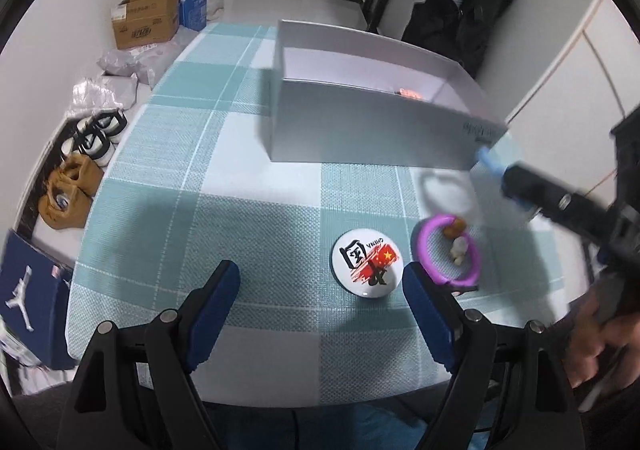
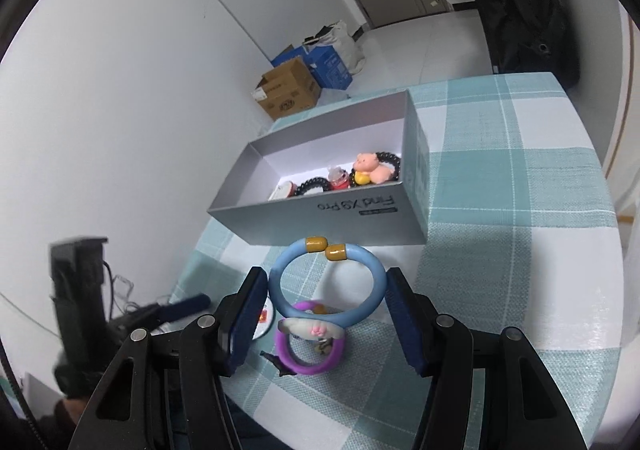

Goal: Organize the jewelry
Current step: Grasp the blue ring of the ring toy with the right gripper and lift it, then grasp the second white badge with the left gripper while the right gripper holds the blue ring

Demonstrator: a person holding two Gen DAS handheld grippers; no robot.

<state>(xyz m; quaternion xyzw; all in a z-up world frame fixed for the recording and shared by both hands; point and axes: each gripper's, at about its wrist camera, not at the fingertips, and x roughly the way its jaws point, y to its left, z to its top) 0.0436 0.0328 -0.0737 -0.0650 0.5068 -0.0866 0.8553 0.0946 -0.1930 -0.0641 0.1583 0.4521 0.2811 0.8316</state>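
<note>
My right gripper (image 2: 326,282) is shut on a light blue bracelet (image 2: 370,304) with two mustard beads, held above the table in front of the grey box (image 2: 352,220). The box holds a pink pig charm (image 2: 372,168), black hair ties and a red trinket. Below the bracelet a purple ring bracelet (image 2: 308,366) with small charms lies on the checked cloth; it also shows in the left wrist view (image 1: 446,254). My left gripper (image 1: 320,282) is open and empty, low over the table, with a round white badge (image 1: 366,264) between its fingers. The right gripper shows blurred at the right (image 1: 500,170).
The grey box (image 1: 360,130) stands at the back of the teal checked tablecloth (image 1: 200,210). Shoes, cardboard boxes and bags lie on the floor to the left. A dark jacket hangs behind the table at the right.
</note>
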